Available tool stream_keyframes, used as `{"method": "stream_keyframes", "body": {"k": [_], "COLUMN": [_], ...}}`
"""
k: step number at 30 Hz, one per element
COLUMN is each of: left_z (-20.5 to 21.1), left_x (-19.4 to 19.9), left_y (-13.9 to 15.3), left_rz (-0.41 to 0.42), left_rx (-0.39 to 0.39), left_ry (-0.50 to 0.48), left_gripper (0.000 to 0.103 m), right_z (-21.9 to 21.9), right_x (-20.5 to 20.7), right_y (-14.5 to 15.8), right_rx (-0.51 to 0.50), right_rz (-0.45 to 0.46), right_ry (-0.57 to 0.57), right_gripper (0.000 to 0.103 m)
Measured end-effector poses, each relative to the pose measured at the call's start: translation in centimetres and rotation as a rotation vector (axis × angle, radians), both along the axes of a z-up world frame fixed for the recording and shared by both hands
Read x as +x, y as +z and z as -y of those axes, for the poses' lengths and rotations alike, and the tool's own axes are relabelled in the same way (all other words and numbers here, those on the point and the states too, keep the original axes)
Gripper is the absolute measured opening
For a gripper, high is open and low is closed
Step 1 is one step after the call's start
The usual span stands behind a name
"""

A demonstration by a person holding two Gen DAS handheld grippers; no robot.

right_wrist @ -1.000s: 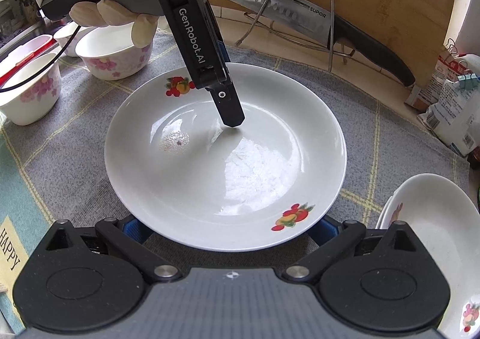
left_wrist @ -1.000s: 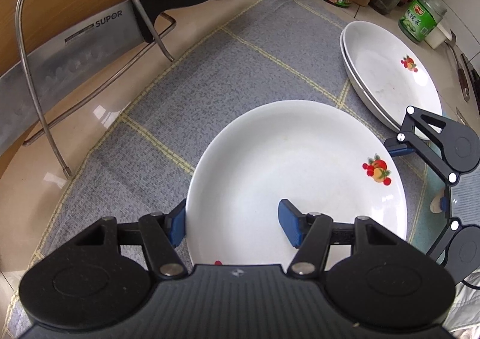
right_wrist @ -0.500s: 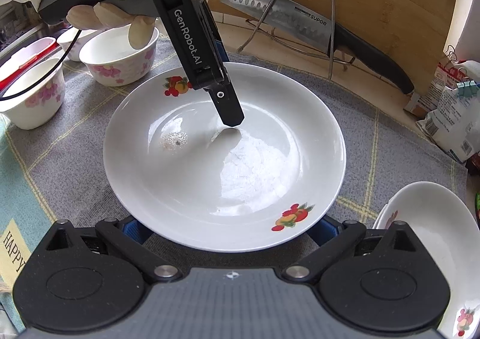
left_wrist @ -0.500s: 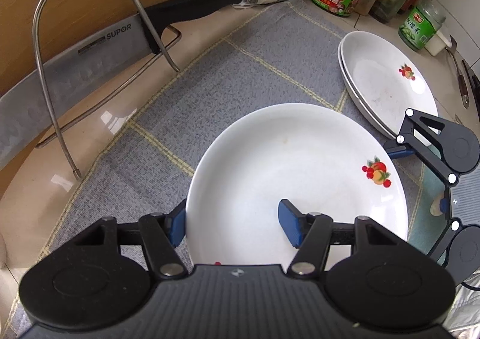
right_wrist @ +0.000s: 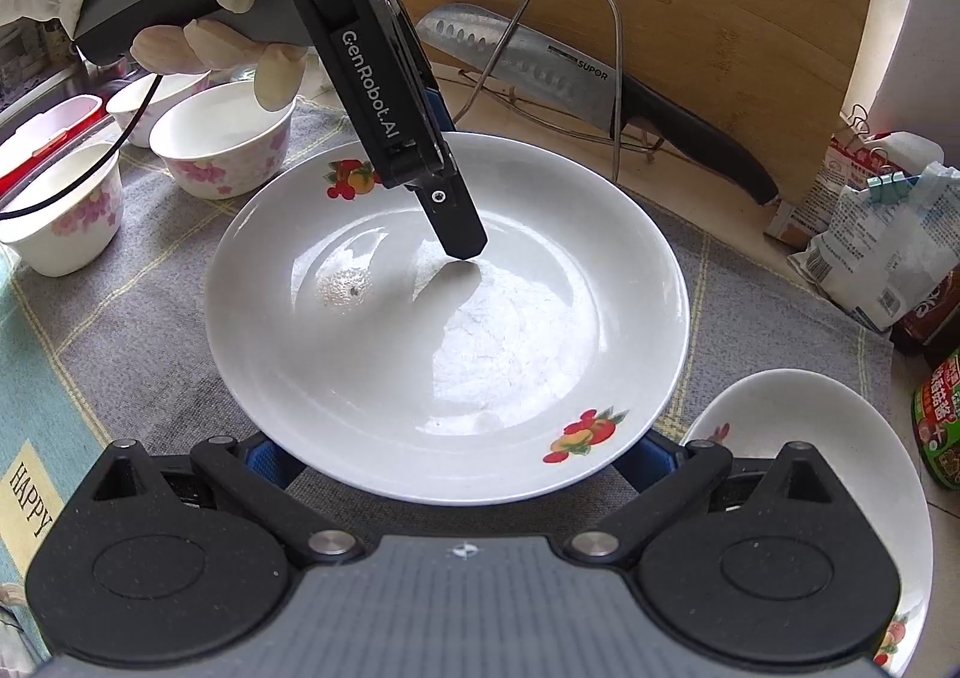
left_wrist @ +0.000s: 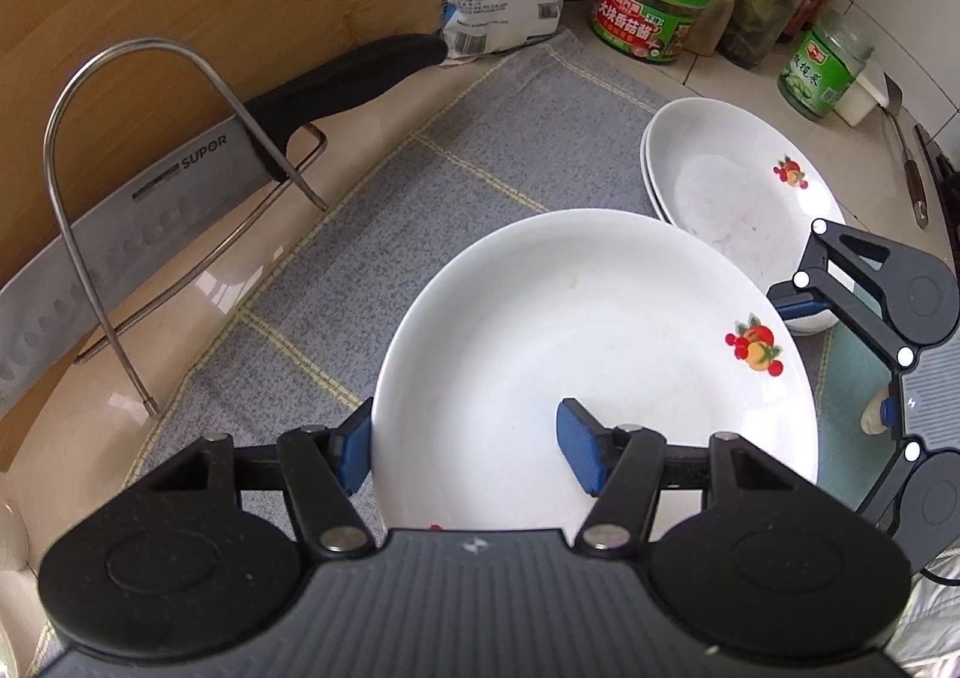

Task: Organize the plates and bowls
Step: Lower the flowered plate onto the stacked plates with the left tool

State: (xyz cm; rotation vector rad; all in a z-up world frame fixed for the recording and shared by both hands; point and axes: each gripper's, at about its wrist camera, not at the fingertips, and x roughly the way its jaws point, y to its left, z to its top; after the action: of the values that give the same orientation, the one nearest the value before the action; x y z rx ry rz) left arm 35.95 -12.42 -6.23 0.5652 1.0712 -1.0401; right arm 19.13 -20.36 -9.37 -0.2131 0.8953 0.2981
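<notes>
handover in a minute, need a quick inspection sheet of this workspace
surface: grey checked cloth over a pale counter.
job's things: white plate raised off the cloth between both grippers; stack of plates beside it; flowered bowls on the far side.
clutter: knife in a wire rack, jars, bags.
grippers: left gripper straddles the plate rim, one finger inside; right gripper has fingers under the opposite rim, tips hidden.
cables: black cable from the left gripper, hanging above a bowl.
surroundings: wooden board, tiled wall.
</notes>
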Motion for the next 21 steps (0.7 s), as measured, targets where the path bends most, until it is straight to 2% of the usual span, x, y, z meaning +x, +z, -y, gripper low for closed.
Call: {"method": "stream_keyframes", "body": {"k": [21], "left_z": [5.4], "left_x": [-2.4], "left_y": [0.4], "left_rz": [0.023], "left_rx": [-0.009], "left_ry": [-0.079], "left_gripper": [0.061], "right_z": [4.5], "right_x": [-3.4], "right_y": [1.5], "right_rx": [0.008], "right_rz": [0.027], "right_ry": [-0.081], "right_gripper": [0.103]}}
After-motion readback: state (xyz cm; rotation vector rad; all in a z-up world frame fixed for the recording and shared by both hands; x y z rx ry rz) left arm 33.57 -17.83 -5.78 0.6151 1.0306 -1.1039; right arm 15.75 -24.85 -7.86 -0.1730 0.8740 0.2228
